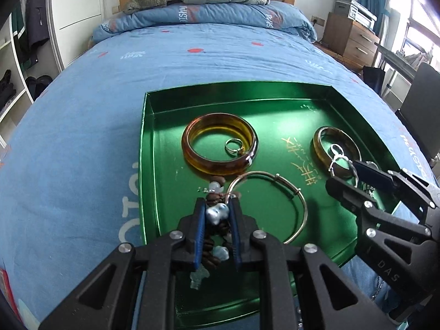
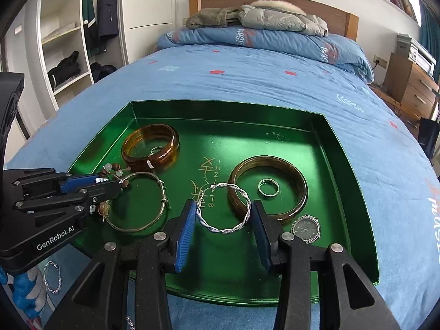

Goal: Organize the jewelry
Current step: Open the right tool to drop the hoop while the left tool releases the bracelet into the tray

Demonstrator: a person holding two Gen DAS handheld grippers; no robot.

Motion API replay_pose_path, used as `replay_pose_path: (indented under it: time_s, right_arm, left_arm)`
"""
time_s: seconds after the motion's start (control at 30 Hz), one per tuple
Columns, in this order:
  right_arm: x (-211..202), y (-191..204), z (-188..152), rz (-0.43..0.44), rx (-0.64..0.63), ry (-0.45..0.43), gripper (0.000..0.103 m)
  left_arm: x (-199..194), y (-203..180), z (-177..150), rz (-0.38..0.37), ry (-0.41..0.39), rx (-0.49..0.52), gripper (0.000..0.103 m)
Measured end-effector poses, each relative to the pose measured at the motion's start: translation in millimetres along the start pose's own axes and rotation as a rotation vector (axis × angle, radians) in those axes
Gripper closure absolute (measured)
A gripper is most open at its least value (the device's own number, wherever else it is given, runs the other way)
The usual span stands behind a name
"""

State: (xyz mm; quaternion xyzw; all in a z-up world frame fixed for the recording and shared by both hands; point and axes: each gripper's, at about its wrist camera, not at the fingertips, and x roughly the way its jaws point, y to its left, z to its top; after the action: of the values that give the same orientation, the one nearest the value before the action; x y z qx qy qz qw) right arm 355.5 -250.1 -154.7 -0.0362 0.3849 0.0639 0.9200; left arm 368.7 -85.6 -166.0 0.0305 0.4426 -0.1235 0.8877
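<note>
A green tray [image 1: 148,143] [image 2: 343,148] lies on the blue bed. My left gripper [image 1: 217,202] [image 2: 110,182] is low over the tray's near left part, shut on a bracelet of brown and pale beads [image 1: 218,214] [image 2: 112,169]. My right gripper [image 2: 224,220] [image 1: 343,174] grips a twisted silver bangle [image 2: 228,211] [image 1: 337,151] between its blue pads, just above the tray floor. In the tray lie an amber bangle [image 1: 220,166] [image 2: 165,134] around a small ring [image 1: 233,146], a thin metal bangle [image 1: 302,206] [image 2: 143,174], a second amber bangle [image 2: 275,161] [image 1: 320,148] around another ring [image 2: 268,187], and a watch face [image 2: 305,228].
A second twisted silver bangle [image 2: 52,277] lies on the sheet near the tray's front left corner, beside a person's gloved hand [image 2: 27,297]. A folded duvet [image 1: 209,13] and coats sit at the bed's head. Wardrobe shelves [image 2: 63,55] stand left, wooden drawers [image 1: 349,38] right.
</note>
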Motion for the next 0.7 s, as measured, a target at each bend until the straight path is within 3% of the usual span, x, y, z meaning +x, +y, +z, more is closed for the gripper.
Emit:
replay_pose_path:
  time_s: [0.13, 0.33, 0.7]
  right_arm:
    - [-1.0, 0.3, -0.8, -0.004, 0.004, 0.009, 0.049]
    - [-17.8, -0.7, 2.5, -0.02, 0.021, -0.001, 0.044]
    - [-127.9, -5.1, 20.6, -0.054, 0.042, -0.129, 0.038]
  left_arm:
    - [-1.5, 2.0, 2.3, -0.014, 0.015, -0.009, 0.086]
    - [-22.5, 0.6, 8.9, 0.003, 0.001, 0.005, 0.082]
    - [-112.2, -2.2, 41.0, -0.007, -0.086, -0.005, 0.082]
